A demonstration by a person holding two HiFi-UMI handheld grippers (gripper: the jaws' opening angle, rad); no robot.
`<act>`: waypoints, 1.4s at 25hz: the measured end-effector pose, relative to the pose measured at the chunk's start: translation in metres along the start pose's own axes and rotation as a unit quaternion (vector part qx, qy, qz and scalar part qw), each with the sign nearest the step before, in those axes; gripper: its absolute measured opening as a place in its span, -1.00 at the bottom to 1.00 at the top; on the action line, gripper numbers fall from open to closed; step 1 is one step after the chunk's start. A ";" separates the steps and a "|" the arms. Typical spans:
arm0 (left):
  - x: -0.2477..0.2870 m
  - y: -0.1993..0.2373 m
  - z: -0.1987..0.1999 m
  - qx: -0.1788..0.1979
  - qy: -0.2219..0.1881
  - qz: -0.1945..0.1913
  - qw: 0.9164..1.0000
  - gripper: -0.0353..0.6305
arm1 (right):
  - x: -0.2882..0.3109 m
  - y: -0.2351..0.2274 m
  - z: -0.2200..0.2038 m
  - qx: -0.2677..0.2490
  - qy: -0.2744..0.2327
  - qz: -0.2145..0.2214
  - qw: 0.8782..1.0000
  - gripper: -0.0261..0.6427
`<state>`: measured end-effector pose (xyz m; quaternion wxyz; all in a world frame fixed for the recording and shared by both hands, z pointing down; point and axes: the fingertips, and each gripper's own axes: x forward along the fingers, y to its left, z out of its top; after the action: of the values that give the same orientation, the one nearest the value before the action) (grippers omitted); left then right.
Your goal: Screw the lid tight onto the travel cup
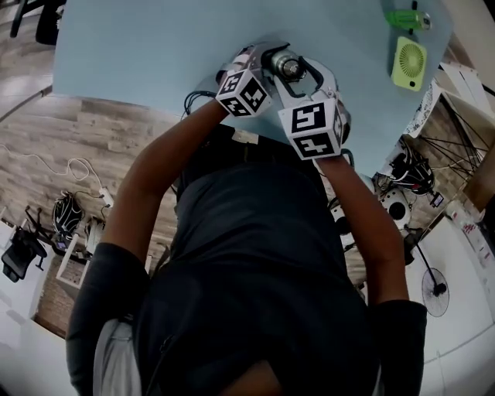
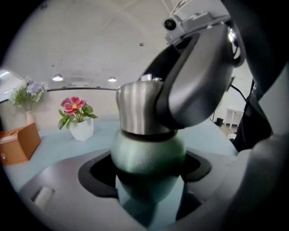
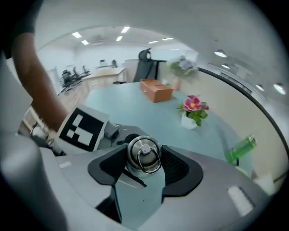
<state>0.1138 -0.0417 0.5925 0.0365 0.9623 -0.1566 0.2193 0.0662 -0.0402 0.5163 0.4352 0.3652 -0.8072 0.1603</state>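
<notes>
The travel cup has a matte green body (image 2: 148, 155) and a brushed-steel lid (image 2: 137, 108) with a wire ring on top (image 3: 144, 155). My left gripper (image 2: 148, 180) comes in from the side, shut on the green body, which fills the gap between its black pads. My right gripper (image 3: 143, 163) reaches down from above, its pads (image 3: 178, 167) closed against both sides of the lid. In the head view both grippers meet at the cup (image 1: 288, 67) over the near edge of the light blue table (image 1: 155, 46). The left gripper's marker cube (image 3: 81, 128) sits beside the lid.
A green bottle (image 1: 407, 18) and a small green fan (image 1: 408, 62) lie at the table's far right. A white pot of pink flowers (image 2: 76, 118) and a brown cardboard box (image 2: 16, 144) stand farther back. Cables and gear clutter the floor on both sides.
</notes>
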 end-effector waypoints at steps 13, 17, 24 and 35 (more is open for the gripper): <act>0.004 0.001 0.001 -0.001 0.003 0.006 1.000 0.41 | -0.002 -0.006 -0.001 0.069 -0.029 -0.053 0.996 -0.20; 0.004 0.001 0.002 -0.001 0.004 0.006 1.000 0.41 | -0.002 -0.005 -0.004 0.051 -0.015 -0.031 0.998 -0.20; 0.003 0.002 -0.001 -0.002 0.002 0.001 1.000 0.41 | -0.012 0.004 0.004 -0.248 0.033 0.145 0.957 -0.19; 0.004 0.002 0.000 -0.002 0.003 0.009 1.000 0.41 | -0.003 0.003 0.003 -0.129 0.011 0.128 0.983 -0.22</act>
<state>0.1168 -0.0443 0.5941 0.0368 0.9600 -0.1657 0.2225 0.0634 -0.0379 0.5123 0.4634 0.1973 -0.8564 0.1134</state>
